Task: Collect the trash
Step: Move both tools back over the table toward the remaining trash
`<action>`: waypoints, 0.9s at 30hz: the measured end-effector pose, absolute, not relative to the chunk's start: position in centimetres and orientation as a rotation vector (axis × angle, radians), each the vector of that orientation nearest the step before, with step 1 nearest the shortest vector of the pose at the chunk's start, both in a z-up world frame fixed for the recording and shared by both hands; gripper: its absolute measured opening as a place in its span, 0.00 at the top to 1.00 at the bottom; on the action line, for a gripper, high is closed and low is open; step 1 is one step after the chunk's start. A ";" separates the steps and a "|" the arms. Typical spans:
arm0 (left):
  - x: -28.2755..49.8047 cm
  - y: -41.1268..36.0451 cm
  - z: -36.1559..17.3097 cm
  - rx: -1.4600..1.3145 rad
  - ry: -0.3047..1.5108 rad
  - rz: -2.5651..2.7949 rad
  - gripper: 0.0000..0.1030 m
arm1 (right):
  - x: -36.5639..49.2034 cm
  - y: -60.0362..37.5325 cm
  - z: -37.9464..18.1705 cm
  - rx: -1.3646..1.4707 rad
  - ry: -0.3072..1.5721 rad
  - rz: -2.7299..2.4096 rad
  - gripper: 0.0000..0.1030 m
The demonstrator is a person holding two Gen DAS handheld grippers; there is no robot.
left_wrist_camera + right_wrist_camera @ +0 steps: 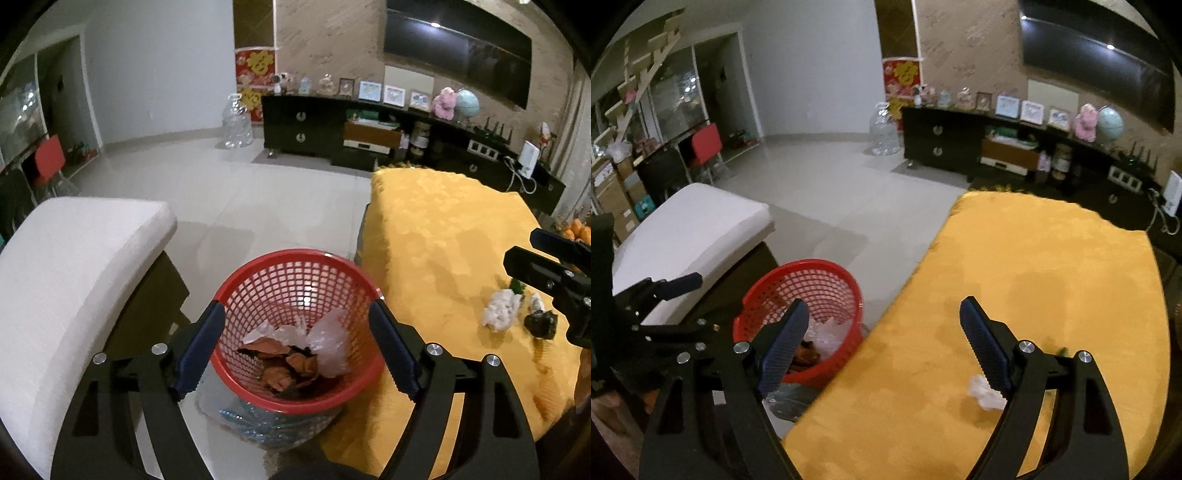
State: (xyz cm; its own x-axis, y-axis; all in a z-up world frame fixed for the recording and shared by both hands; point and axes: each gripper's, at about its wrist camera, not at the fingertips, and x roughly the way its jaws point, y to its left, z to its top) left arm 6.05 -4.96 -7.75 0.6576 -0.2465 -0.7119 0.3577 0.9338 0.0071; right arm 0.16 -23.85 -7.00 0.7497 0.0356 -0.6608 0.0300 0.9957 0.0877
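A red mesh basket stands on the floor beside the yellow-clothed table. It holds clear plastic wrap and brown scraps. My left gripper is open and empty right above the basket, one finger on each side of it. On the table lie a crumpled white tissue and a dark wad. My right gripper is open and empty above the table's left edge; the tissue lies by its right finger. The basket shows at its left.
A white cushioned bench stands left of the basket. A clear plastic bag lies under the basket. A long dark cabinet with frames and a globe lines the far wall. Oranges sit at the table's right.
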 end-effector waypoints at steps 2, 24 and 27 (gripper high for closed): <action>5.4 -5.5 -7.1 0.158 0.768 -0.355 0.25 | -1.0 -24.7 -6.5 0.098 0.708 -0.020 0.21; 1.2 -13.3 -6.7 0.232 0.746 -0.516 0.23 | -12.4 -38.2 -8.3 0.181 0.683 -0.370 0.21; 1.1 -15.1 -7.6 0.255 0.758 -0.541 0.23 | -12.9 -39.6 -9.3 0.203 0.693 -0.399 0.21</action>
